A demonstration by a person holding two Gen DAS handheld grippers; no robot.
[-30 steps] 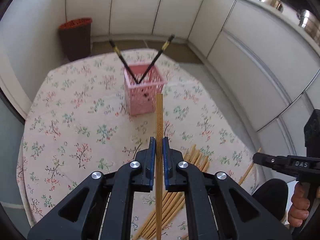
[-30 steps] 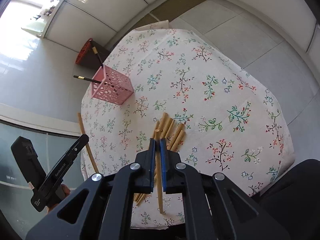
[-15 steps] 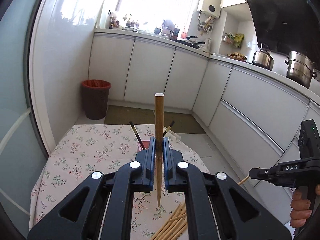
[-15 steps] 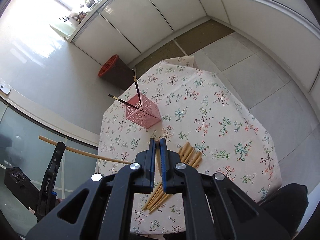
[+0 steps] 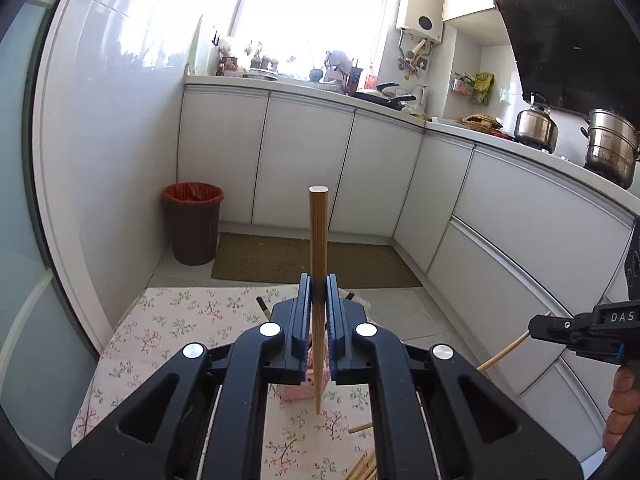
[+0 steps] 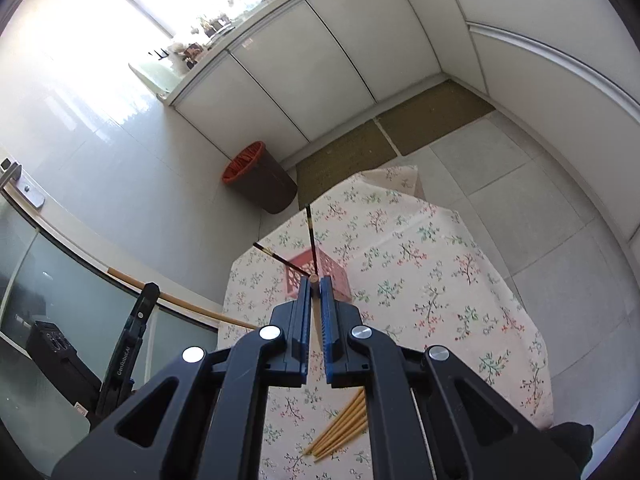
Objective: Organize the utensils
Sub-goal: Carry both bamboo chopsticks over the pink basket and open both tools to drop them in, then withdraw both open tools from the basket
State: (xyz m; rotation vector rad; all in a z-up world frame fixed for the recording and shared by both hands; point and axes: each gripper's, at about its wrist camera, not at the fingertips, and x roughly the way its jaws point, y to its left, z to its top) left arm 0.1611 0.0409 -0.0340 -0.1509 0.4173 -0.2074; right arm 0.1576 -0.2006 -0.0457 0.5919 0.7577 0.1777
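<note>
Left wrist view, nearest: my left gripper point(image 5: 319, 304) is clenched on a bamboo chopstick point(image 5: 318, 240), held upright, blunt end up, thin tip hanging above the tablecloth.
Left wrist view, below the fingers: pink basket point(image 5: 304, 390), mostly hidden behind my jaws; the chopstick tip hangs in front of it, not inside.
Left wrist view, table: floral tablecloth point(image 5: 180, 320); a few ends of the loose chopstick pile point(image 5: 362, 466) at the bottom edge.
Left wrist view, right edge: my right gripper point(image 5: 536, 328) seen side-on, a pale stick poking from it.
Right wrist view, nearest: right gripper point(image 6: 316, 300) gripping a second bamboo chopstick point(image 6: 314, 280), seen end-on between the pads.
Right wrist view, middle: chopstick pile point(image 6: 340, 428) lying flat on the cloth; the basket point(image 6: 318, 274) beyond, well apart from the pile, with two dark chopsticks point(image 6: 311, 236) leaning out.
Right wrist view, left edge: left gripper point(image 6: 146, 298) with its stick crossing level.
Far: trash bin point(image 6: 260, 178), white cabinets point(image 5: 304, 160).
Step in hand: carrying; both sticks lifted, neither delivered, several left on the table.
Next move calls for: bringing a tip over the basket mouth, lowering it in, then letting go.
Only the right view shows: basket opening and contents, whole pile.
Only the left view shows: my stick's full length and upright set.
</note>
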